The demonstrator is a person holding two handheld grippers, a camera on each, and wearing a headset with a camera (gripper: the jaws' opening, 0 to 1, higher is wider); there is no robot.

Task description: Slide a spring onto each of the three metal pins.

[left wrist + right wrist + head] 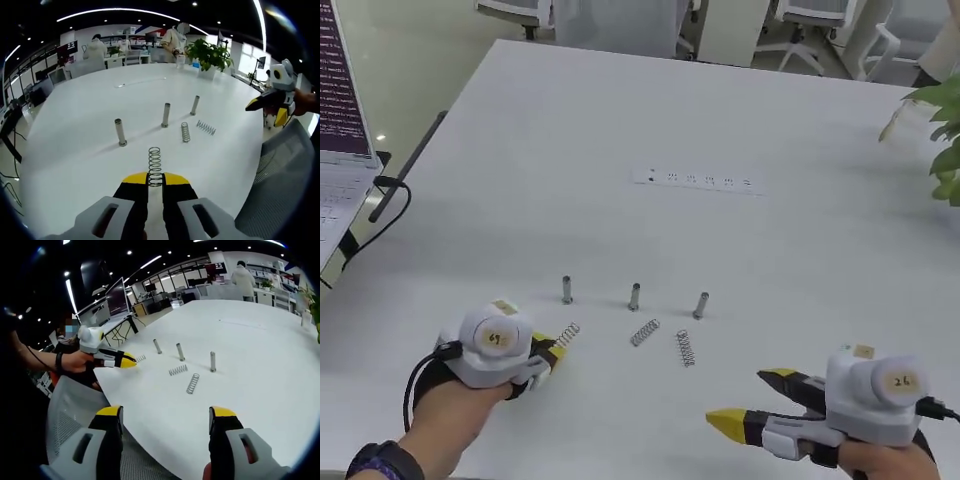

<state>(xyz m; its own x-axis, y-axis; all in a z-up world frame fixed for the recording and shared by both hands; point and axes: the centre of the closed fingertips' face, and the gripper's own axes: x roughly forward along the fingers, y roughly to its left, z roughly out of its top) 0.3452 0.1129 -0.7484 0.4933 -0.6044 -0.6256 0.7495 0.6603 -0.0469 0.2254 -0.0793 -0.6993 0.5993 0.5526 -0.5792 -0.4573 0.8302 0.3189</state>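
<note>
Three pins (634,296) upright mid table (620,120); left gripper (155,179) clamps spring (155,162); right gripper (166,412) wide open, empty, at edge

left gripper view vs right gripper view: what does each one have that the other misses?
Left gripper view: the left gripper seen from behind, its jaws shut on the end of a spring, and the right gripper off to one side.
Right gripper view: the right gripper's own jaws wide apart with nothing between them, and the held spring seen side-on.
Both: three upright pins and two loose springs lying on the white table.
</note>
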